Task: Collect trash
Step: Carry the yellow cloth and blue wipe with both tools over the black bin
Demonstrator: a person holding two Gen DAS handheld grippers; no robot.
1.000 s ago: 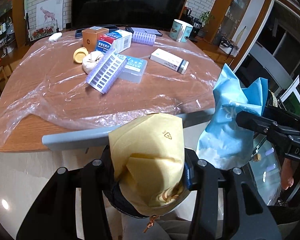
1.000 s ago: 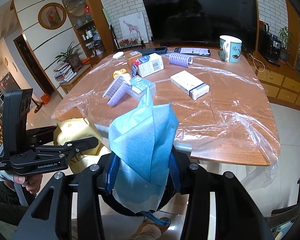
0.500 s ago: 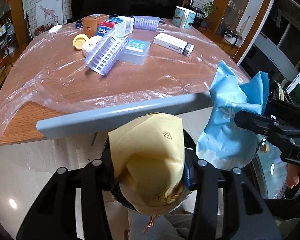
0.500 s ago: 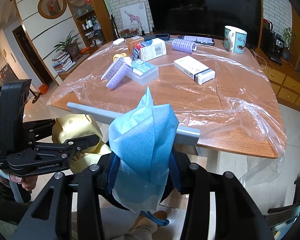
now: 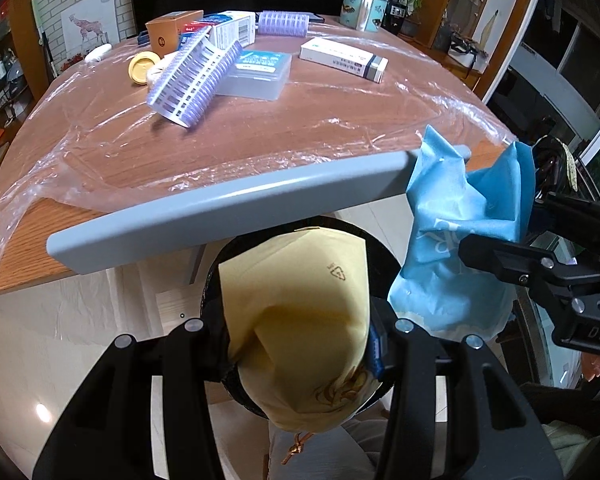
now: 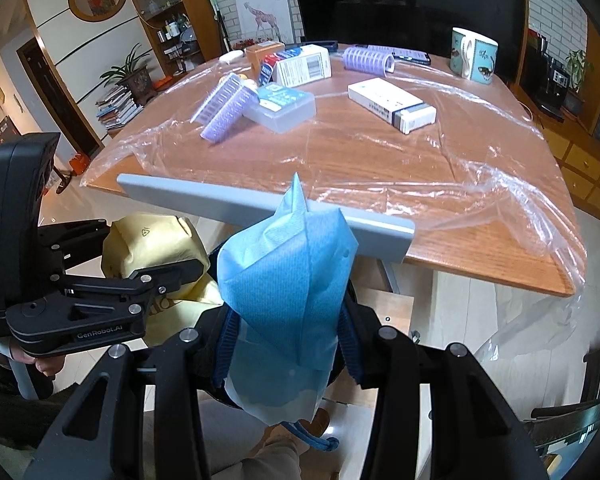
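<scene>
Up close in the left wrist view, the left gripper (image 5: 296,344) has its jaws clamped on a yellow bag (image 5: 300,320), long axis pointing far toward the table (image 5: 340,120). Right wrist view: the right gripper (image 6: 286,340) likewise pinches a blue bag (image 6: 284,280), tip pointing far, near the grey bar (image 6: 220,200).

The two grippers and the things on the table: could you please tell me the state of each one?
left gripper: shut on yellow bag
right gripper: shut on blue bag
mug: upright
white box: lying flat
translucent plastic case: closed, flat
plastic sheet: spread over table, wrinkled
grey bar: level, at table edge
</scene>
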